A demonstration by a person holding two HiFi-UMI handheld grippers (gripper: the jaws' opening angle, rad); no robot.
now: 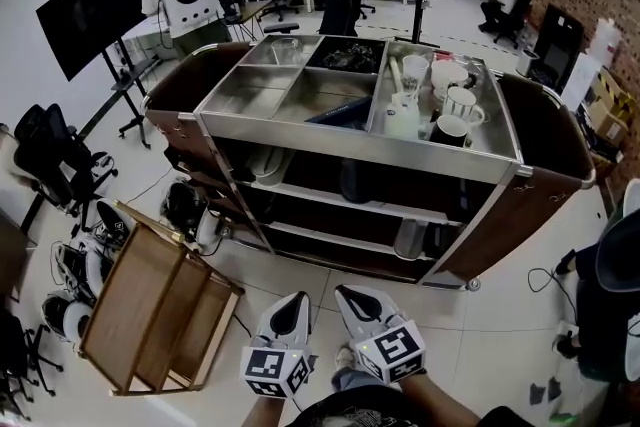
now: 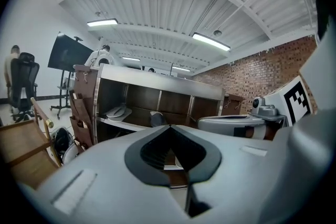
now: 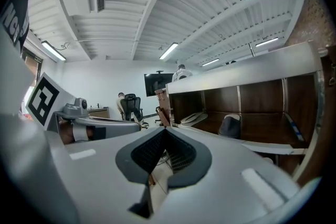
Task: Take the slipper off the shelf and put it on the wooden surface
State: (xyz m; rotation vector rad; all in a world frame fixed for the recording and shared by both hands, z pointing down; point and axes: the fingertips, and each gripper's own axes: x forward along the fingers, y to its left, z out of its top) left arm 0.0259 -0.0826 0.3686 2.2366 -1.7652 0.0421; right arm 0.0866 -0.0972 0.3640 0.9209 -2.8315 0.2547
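A brown cart (image 1: 545, 140) with steel shelves stands in front of me. On its upper shelf lie a pale slipper (image 1: 266, 165) and a dark slipper (image 1: 355, 181). The left gripper view shows the pale slipper (image 2: 118, 112) and the dark slipper (image 2: 157, 119); the right gripper view shows the pale slipper (image 3: 193, 118) and the dark slipper (image 3: 229, 126). The wooden surface (image 1: 150, 307) lies low at the left. My left gripper (image 1: 292, 303) and right gripper (image 1: 352, 295) hang side by side near my body, short of the cart. Both are shut and hold nothing.
The cart's top holds steel trays (image 1: 270, 85) and several white cups (image 1: 455, 105). Lower shelves hold a cup-like vessel (image 1: 410, 240). Office chairs (image 1: 55, 160), a dark screen on a stand (image 1: 95, 10) and gear on the floor stand left. People work at desks behind.
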